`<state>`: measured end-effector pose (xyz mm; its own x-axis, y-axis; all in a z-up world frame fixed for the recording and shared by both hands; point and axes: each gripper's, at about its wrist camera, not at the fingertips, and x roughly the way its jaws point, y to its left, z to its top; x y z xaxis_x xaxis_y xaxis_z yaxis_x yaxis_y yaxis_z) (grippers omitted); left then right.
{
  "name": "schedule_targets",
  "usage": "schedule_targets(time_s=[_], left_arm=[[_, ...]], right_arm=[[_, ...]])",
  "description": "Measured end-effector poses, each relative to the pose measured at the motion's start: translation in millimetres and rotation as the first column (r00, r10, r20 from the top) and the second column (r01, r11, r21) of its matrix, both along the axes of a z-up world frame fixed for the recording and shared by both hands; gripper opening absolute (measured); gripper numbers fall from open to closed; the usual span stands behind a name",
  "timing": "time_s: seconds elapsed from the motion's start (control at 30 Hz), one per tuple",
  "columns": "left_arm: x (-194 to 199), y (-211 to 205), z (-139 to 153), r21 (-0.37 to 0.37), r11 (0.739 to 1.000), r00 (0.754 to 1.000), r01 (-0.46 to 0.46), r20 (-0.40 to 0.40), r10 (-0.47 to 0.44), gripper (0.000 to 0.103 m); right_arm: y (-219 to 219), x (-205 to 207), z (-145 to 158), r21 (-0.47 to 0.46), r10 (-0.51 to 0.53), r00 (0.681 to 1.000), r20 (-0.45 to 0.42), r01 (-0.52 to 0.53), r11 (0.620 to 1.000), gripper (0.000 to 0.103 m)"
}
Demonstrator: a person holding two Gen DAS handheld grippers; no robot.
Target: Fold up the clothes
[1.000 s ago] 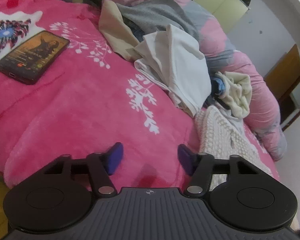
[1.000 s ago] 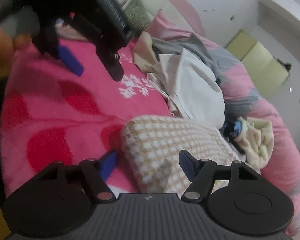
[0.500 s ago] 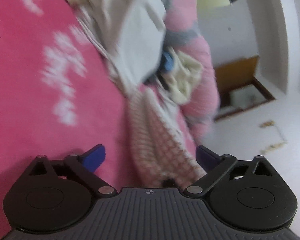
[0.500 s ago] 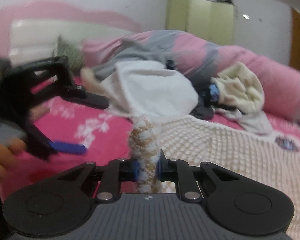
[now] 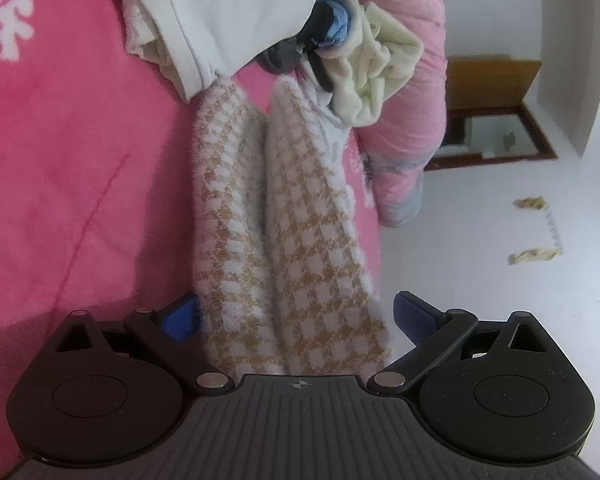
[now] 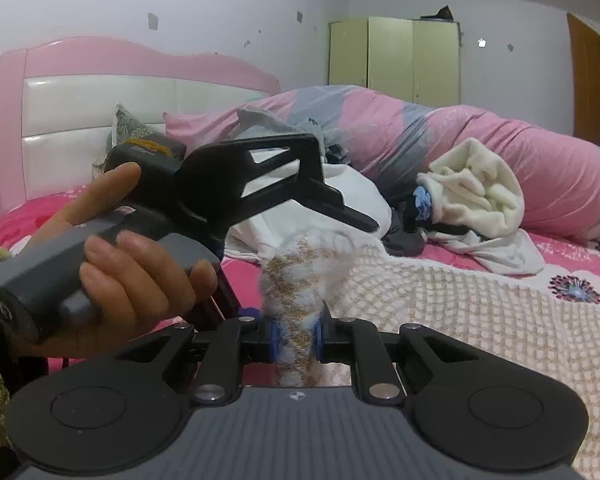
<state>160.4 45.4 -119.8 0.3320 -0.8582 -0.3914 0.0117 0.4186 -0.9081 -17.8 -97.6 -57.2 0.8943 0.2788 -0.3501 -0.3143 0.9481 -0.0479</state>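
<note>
A fuzzy tan-and-white checked sweater (image 5: 300, 240) lies over the edge of the pink bed and spreads wide to the right (image 6: 480, 320). My left gripper (image 5: 296, 316) is open, its blue pads on either side of the sweater's bunched end without pinching it. My right gripper (image 6: 296, 340) is shut on a gathered fold of the sweater. In the right wrist view a hand (image 6: 128, 276) holds the left gripper (image 6: 260, 188) just above that fold.
A heap of clothes sits further up the bed: white garments (image 5: 228, 12), a cream fleece piece (image 6: 480, 188), dark items. A rolled pink-grey duvet (image 6: 500, 152) runs behind. The bed edge drops to a white floor (image 5: 500, 240) on the right. A pink headboard (image 6: 120, 80) stands at the back.
My right gripper shut on a fold of the sweater and holds it. My left gripper swung from the bare blanket over to the sweater's end and stays open around it.
</note>
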Motion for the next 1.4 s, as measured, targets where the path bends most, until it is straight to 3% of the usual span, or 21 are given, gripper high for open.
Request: schedule_targets(time_s=[0.23, 0.37, 0.47, 0.57, 0.63, 0.7, 0.87, 0.93, 1.0, 1.03, 1.07, 1.2, 1.3, 1.33, 1.4], left_arm=[[1, -8, 0, 0.054, 0.998, 1.0, 0.015, 0.009, -0.016, 0.097], [-3, -21, 2, 0.197, 0.98, 0.997, 0.037, 0.056, -0.049, 0.08], [-3, -20, 0, 0.252, 0.966, 0.996, 0.049, 0.056, -0.065, 0.063], [-4, -17, -1, 0.291, 0.955, 0.995, 0.057, 0.064, -0.079, 0.051], [-6, -15, -2, 0.3, 0.952, 0.994, 0.062, 0.071, -0.087, 0.049], [-7, -17, 0, 0.324, 0.945, 0.992, 0.057, 0.085, -0.089, 0.044], [-19, -25, 13, 0.389, 0.921, 0.986, 0.0, 0.152, -0.064, 0.035], [-26, -28, 21, 0.41, 0.912, 0.978, -0.023, 0.198, -0.064, 0.033], [-32, -33, 29, 0.427, 0.903, 0.969, -0.042, 0.237, -0.067, 0.032], [-34, -35, 32, 0.435, 0.899, 0.965, -0.049, 0.253, -0.07, 0.032], [-36, -38, 35, 0.442, 0.895, 0.96, -0.056, 0.27, -0.073, 0.032], [-42, -44, 46, 0.422, 0.904, 0.949, -0.066, 0.307, -0.074, 0.031], [-47, -47, 55, 0.401, 0.914, 0.943, -0.069, 0.326, -0.072, 0.03], [-49, -49, 58, 0.395, 0.916, 0.94, -0.069, 0.333, -0.073, 0.03], [-53, -52, 65, 0.382, 0.922, 0.935, -0.068, 0.347, -0.075, 0.03]], right_arm=[[6, -9, -8, -0.078, 0.062, 0.997, 0.037, -0.059, 0.995, 0.018], [-10, -28, -7, -0.111, 0.154, 0.987, 0.051, -0.148, 0.983, 0.021], [-41, -42, 3, -0.076, 0.199, 0.978, 0.062, -0.195, 0.978, 0.021], [-87, -33, 19, 0.021, 0.092, 0.994, 0.056, -0.093, 0.995, 0.021], [-113, -12, 22, 0.017, -0.025, 1.0, 0.011, 0.024, 1.0, 0.021], [-136, 12, 21, -0.012, -0.13, 0.991, -0.04, 0.13, 0.991, 0.021], [-169, 44, 1, -0.065, -0.252, 0.954, -0.16, 0.245, 0.967, 0.022], [-182, 39, -1, 0.019, -0.261, 0.947, -0.185, 0.269, 0.963, 0.022], [-186, 30, -1, 0.053, -0.287, 0.944, -0.161, 0.299, 0.953, 0.035], [-187, 25, -1, 0.058, -0.306, 0.941, -0.142, 0.316, 0.947, 0.051], [-187, 22, -3, 0.057, -0.328, 0.936, -0.125, 0.337, 0.94, 0.057], [-194, 26, -13, 0.084, -0.378, 0.915, -0.137, 0.391, 0.916, 0.061], [-197, 28, -18, 0.125, -0.38, 0.911, -0.159, 0.4, 0.908, 0.082], [-194, 30, -22, 0.104, -0.374, 0.912, -0.165, 0.394, 0.913, 0.095], [-185, 35, -35, 0.028, -0.37, 0.914, -0.163, 0.379, 0.925, 0.101]])
